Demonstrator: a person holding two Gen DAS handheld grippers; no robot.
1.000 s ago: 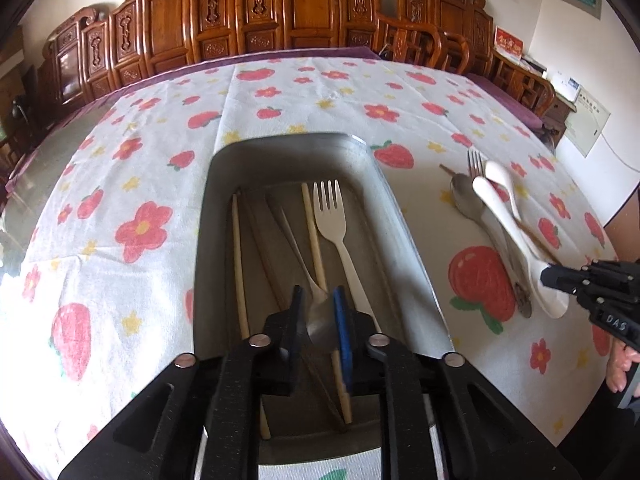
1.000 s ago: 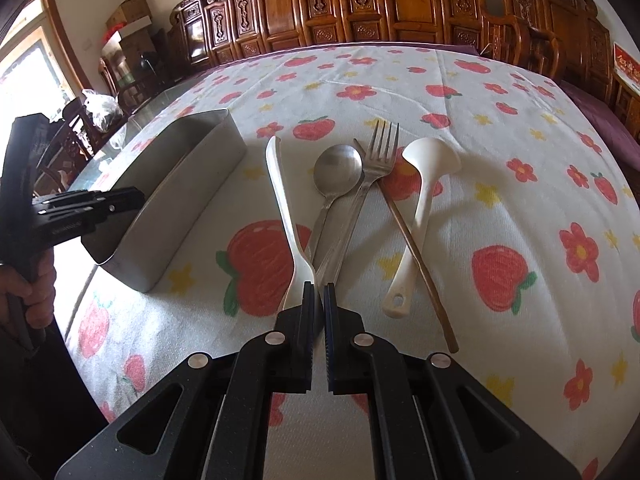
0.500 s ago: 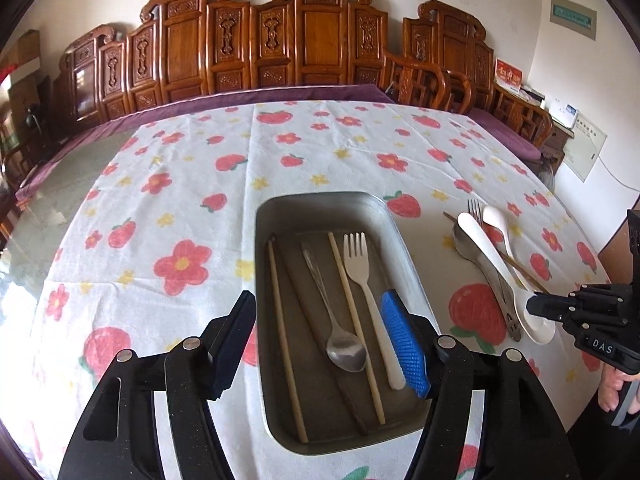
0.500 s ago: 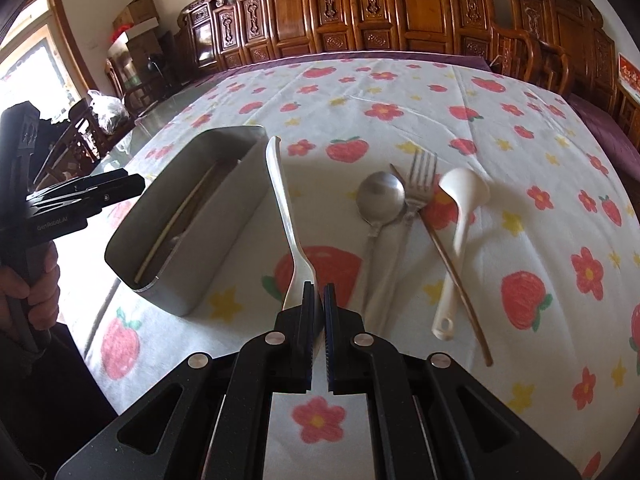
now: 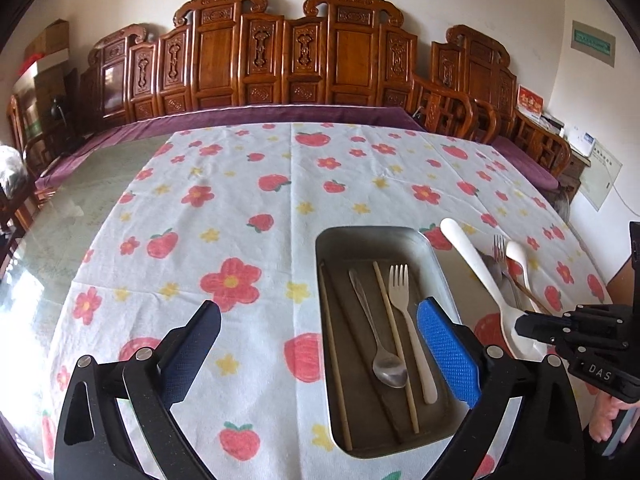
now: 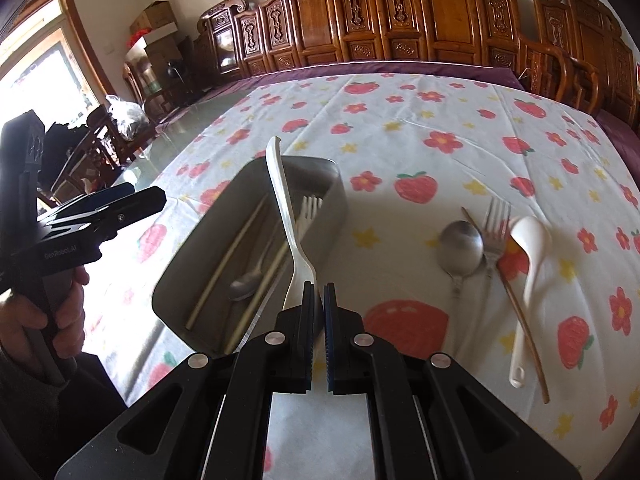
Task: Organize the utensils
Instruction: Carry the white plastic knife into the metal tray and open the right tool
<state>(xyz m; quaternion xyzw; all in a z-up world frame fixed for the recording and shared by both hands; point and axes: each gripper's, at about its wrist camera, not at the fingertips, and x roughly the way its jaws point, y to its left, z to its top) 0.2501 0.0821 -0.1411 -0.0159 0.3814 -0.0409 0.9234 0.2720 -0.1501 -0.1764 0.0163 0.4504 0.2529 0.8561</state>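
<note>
Now my left gripper (image 5: pixel 318 354) has just been opening, empty, above the tray (image 5: pixel 332 240) holding two chopsticks (image 5: pixel 396 336), one spoon (image 5: pixel 378 340), one fork (image 5: pixel 408 320). My right gripper (image 6: pixel 318 300) pinches one white spoon (image 6: pixel 286 216); four utensils lie on the cloth (image 6: pixel 420 128).

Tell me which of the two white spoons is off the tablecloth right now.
The long flat-handled white spoon, held in the right tongs over the metal tray. The round-bowled white spoon lies on the cloth beside the metal fork.

One rectangular grey metal tray (image 5: pixel 376 236) near the tablecloth's front edge. Inside: two pale wooden chopsticks (image 5: pixel 394 344), one white plastic fork (image 5: pixel 408 316), one small steel spoon (image 5: pixel 380 344). 
Outside, toward the right edge: one large steel spoon (image 6: pixel 460 248), one steel fork (image 6: pixel 494 232), one white ceramic soup spoon (image 6: pixel 528 256), one brown wooden chopstick (image 6: pixel 520 320). 
One long white plastic spoon (image 6: pixel 286 216) in the air.
</note>
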